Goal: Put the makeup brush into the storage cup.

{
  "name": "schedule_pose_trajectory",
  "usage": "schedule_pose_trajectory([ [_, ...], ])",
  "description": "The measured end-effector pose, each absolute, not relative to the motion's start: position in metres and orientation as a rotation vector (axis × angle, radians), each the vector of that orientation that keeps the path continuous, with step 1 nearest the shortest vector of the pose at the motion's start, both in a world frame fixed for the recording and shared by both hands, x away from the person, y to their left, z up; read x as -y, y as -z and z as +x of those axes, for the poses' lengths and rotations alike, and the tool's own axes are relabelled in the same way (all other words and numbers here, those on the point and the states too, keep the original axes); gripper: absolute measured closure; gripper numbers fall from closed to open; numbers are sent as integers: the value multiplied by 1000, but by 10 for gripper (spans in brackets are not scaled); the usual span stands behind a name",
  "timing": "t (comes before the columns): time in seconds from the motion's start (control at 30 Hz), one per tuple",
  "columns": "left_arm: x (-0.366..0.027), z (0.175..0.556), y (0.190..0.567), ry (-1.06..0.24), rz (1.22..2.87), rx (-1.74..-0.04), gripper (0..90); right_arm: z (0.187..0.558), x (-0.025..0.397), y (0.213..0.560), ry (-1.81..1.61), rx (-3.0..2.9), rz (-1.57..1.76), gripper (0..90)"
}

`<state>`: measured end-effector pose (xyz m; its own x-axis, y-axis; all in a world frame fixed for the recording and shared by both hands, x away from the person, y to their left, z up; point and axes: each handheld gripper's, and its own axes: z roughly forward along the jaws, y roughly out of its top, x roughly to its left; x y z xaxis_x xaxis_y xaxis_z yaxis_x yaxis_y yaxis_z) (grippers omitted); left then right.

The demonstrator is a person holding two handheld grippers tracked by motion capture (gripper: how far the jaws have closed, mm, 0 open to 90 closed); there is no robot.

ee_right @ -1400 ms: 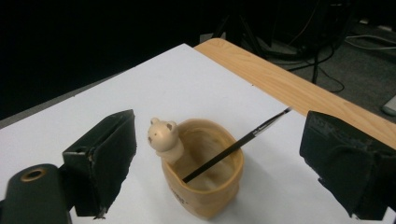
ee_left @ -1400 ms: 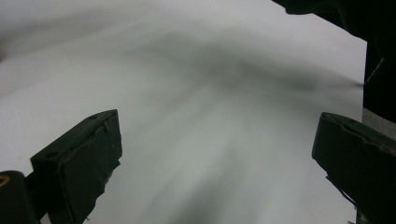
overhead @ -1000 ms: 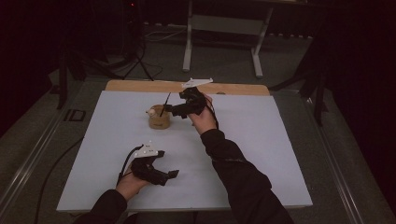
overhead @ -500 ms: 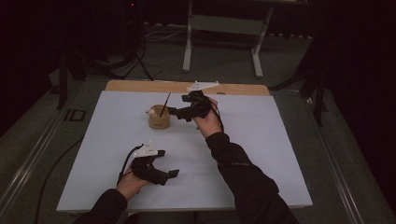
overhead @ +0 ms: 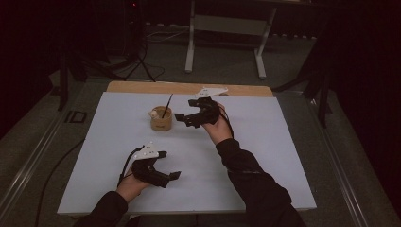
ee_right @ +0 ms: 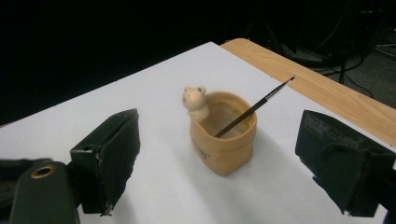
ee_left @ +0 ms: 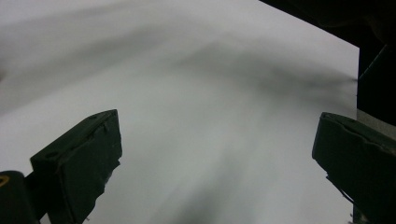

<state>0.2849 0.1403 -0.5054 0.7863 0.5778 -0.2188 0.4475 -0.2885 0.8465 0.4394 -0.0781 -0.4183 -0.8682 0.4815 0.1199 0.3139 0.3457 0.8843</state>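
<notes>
One small tan pot (ee_right: 225, 137) with one thin brush (ee_right: 254, 107) leaning inside is seen standing near the far edge of the white surface (overhead: 283, 156). The right gripper (overhead: 188, 117) is held just beside it, fingers apart. If the brush is pulled sideways, the light pot could be tipped. The left gripper (overhead: 168, 165) rests well apart, fingers also spread, holding nothing.

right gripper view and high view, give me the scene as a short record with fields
surface: white table with a wooden strip at the far edge
cup: tan cup, upright, a small bear figure on its rim
brush: thin dark brush standing in the cup, leaning on the rim
right hand-held gripper: jaws open, pointed at the cup, not touching it
left hand-held gripper: jaws open, low over bare table near the person
</notes>
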Motion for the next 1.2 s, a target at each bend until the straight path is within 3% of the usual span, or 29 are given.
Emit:
schedule_pose_trajectory([
  [0.27, -141, 285, 506, -153, 1936, -769, 21, 429, 98, 420, -1632, -2407, 740, 186],
  [1.2, -141, 283, 502, -153, 1946, -754, 21, 381, 138, 454, -1669, -2479, 678, 194],
])
